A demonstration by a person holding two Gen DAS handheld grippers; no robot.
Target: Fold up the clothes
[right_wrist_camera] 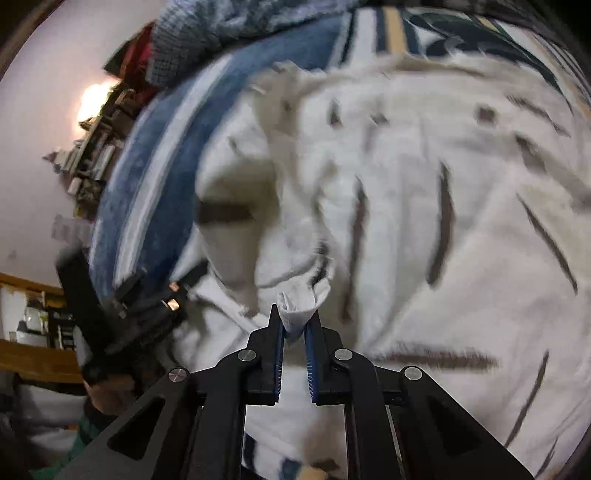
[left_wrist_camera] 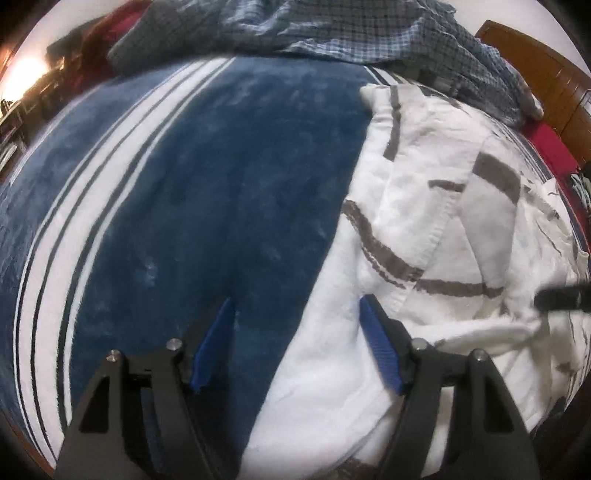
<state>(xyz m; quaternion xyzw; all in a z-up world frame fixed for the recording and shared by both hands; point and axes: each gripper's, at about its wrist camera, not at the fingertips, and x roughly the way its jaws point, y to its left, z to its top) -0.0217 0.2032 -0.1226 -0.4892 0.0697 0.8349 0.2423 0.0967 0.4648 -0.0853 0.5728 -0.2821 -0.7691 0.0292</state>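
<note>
A white shirt [left_wrist_camera: 424, 229] with grey-brown dashes lies crumpled across the right half of the left wrist frame, spread over a blue blanket [left_wrist_camera: 207, 177] with white stripes that fills the centre and left. The left gripper [left_wrist_camera: 297, 310] sits at the bottom centre of that frame with its blue-padded fingers [left_wrist_camera: 380, 347] spread wide apart; the left finger stands over bare blanket, the right finger over the shirt's white edge, and nothing is held between them. A checked blue garment [left_wrist_camera: 332, 33] is heaped along the top of the frame, with a wooden headboard [left_wrist_camera: 546, 77] at the upper right and a red fabric [left_wrist_camera: 550, 140] edging the bed below it.

In the right wrist frame, heavily blurred, the white shirt [right_wrist_camera: 406, 206] fills the centre and right. The right gripper [right_wrist_camera: 294, 317] at the bottom centre has its fingers drawn close together, pinching a bunched fold of the shirt's white cloth that rises between the blue pads [right_wrist_camera: 311, 354]. The blue blanket [right_wrist_camera: 155, 192] curves up the left of centre, with the checked garment [right_wrist_camera: 207, 33] at the top left. At the lower left of this frame the left gripper [right_wrist_camera: 147, 295] appears as a dark blurred shape against the shirt's edge. Cluttered shelves [right_wrist_camera: 96, 147] stand against a pale wall at the far left.
</note>
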